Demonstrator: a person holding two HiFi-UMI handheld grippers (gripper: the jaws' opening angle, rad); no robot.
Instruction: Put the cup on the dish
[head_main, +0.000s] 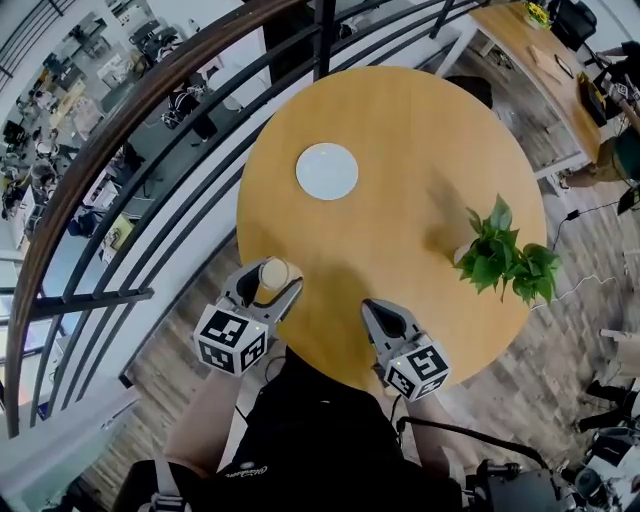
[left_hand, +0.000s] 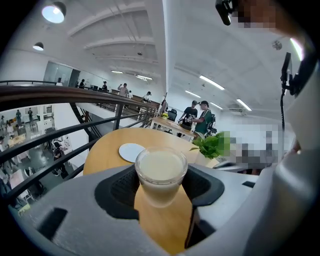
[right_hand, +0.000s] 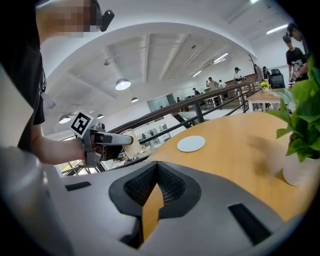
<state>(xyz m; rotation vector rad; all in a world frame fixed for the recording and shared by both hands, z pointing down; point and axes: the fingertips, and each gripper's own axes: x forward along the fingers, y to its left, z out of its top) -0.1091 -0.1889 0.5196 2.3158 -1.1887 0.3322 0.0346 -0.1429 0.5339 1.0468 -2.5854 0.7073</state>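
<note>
A clear cup (head_main: 273, 272) of pale milky liquid stands upright between the jaws of my left gripper (head_main: 268, 280), which is shut on it at the round table's near left edge. In the left gripper view the cup (left_hand: 161, 172) fills the gap between the dark pads. The flat white dish (head_main: 327, 171) lies farther out on the table, left of centre, also visible as a pale disc (left_hand: 131, 151) beyond the cup. My right gripper (head_main: 380, 312) rests at the table's near edge with its jaws together and nothing in them. From the right gripper view the dish (right_hand: 191, 144) shows ahead.
A potted green plant (head_main: 505, 255) stands at the table's right side. The round wooden table (head_main: 430, 140) sits against a curved dark railing (head_main: 150, 170) with a drop to a lower floor. Another table and several people are beyond, far right.
</note>
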